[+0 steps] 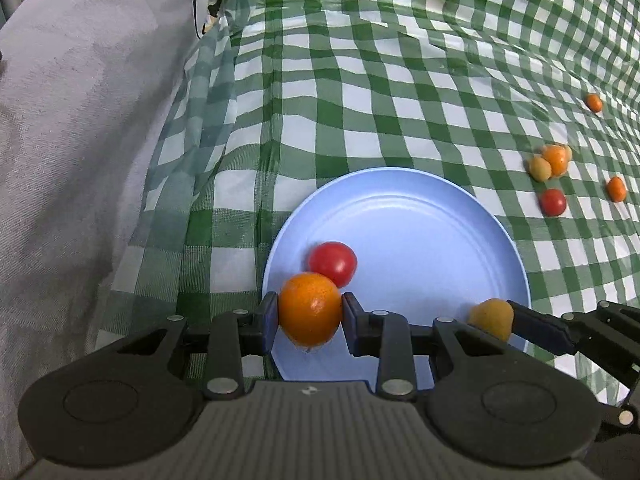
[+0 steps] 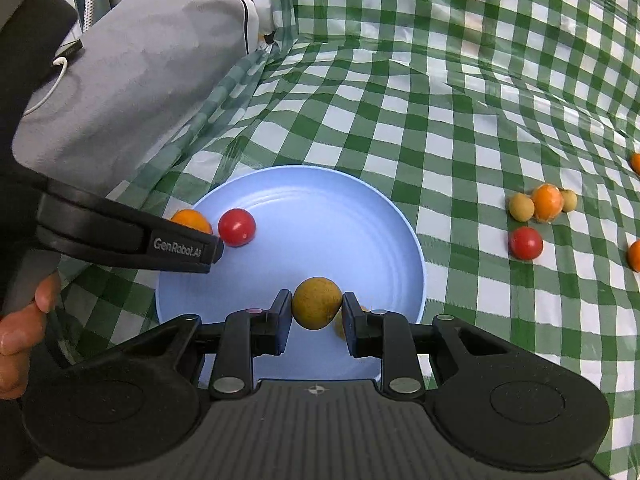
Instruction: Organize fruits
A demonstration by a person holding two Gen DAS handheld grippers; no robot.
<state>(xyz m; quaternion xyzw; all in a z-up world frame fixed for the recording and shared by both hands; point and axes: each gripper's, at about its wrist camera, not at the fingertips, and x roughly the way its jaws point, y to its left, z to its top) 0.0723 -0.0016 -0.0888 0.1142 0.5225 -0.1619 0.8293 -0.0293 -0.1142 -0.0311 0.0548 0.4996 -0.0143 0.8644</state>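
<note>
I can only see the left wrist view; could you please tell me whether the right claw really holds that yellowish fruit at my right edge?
Observer: Yes. The right claw has the tan fruit clamped between both pads, above the near part of the blue plate.
Operator: Thank you. Is any part of the person in view?
Observer: A hand shows at the left edge, wrapped round the grey handle of the left claw.
Operator: Is there anything on that claw's side that I miss?
Observer: Its finger carries the lettering GenRobot.AI and hides part of the orange fruit.
</note>
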